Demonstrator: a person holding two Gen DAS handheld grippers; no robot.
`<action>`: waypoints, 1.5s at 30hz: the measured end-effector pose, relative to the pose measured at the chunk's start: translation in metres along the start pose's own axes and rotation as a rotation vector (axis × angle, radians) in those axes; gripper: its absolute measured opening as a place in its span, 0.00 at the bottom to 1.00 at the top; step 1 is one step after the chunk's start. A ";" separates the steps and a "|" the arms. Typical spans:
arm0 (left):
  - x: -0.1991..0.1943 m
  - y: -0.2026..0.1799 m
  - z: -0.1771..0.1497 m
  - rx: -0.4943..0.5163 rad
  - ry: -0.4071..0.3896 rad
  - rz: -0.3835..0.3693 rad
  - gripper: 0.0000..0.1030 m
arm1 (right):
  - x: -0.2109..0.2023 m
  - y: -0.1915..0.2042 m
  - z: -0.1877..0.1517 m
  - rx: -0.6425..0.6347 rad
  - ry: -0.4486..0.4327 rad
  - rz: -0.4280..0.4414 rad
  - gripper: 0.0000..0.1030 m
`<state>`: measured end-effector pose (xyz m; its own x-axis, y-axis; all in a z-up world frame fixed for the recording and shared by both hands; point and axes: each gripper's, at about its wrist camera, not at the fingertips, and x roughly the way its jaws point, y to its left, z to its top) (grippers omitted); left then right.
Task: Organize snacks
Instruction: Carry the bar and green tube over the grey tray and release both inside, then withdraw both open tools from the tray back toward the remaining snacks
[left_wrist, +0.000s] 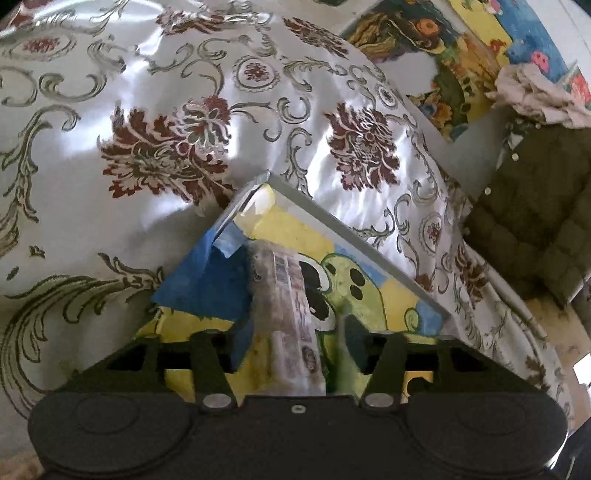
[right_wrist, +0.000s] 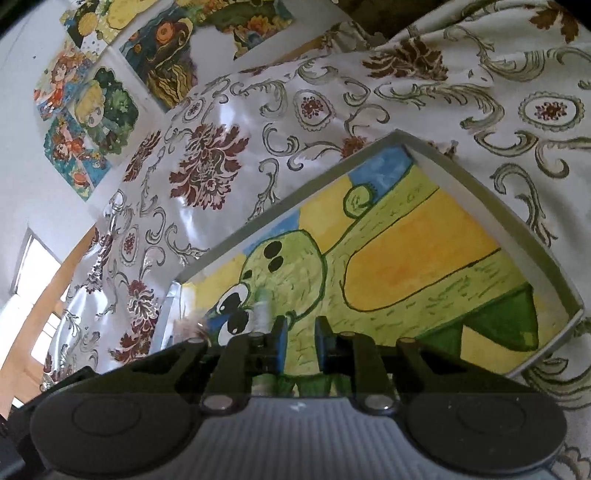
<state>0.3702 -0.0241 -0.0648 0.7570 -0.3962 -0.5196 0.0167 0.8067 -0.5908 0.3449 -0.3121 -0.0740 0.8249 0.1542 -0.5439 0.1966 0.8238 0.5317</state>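
Observation:
A shallow grey-rimmed box (left_wrist: 347, 240) with a green cartoon creature painted on its yellow floor lies on a floral cloth. In the left wrist view my left gripper (left_wrist: 291, 332) is over the box with its blue-padded fingers (left_wrist: 236, 295) spread, and a clear-wrapped snack packet (left_wrist: 291, 314) lies between them on the box floor; whether the pads touch it I cannot tell. In the right wrist view the same box (right_wrist: 487, 210) fills the middle. My right gripper (right_wrist: 300, 343) hovers over it, its blue pads close together with a small gap and nothing between them. A bit of wrapper (right_wrist: 192, 326) shows at the box's left end.
The shiny white cloth (left_wrist: 147, 129) with brown flowers covers the table. Colourful drawings (right_wrist: 96, 107) hang on the wall behind. A dark quilted jacket (left_wrist: 535, 221) and crumpled cloth (left_wrist: 535, 92) lie at the right of the left wrist view. A window (right_wrist: 33, 266) is at far left.

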 end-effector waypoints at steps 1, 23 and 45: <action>-0.003 -0.003 0.000 0.009 -0.003 0.011 0.78 | -0.002 0.002 0.000 -0.013 -0.007 -0.005 0.24; -0.153 -0.040 -0.037 0.334 -0.175 0.195 0.99 | -0.163 0.049 -0.038 -0.304 -0.250 0.055 1.00; -0.263 -0.017 -0.101 0.450 -0.076 0.238 0.99 | -0.263 0.047 -0.131 -0.448 -0.112 0.039 1.00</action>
<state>0.1042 0.0223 0.0194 0.8190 -0.1588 -0.5513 0.1048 0.9862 -0.1284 0.0684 -0.2423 0.0093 0.8843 0.1504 -0.4421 -0.0642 0.9769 0.2040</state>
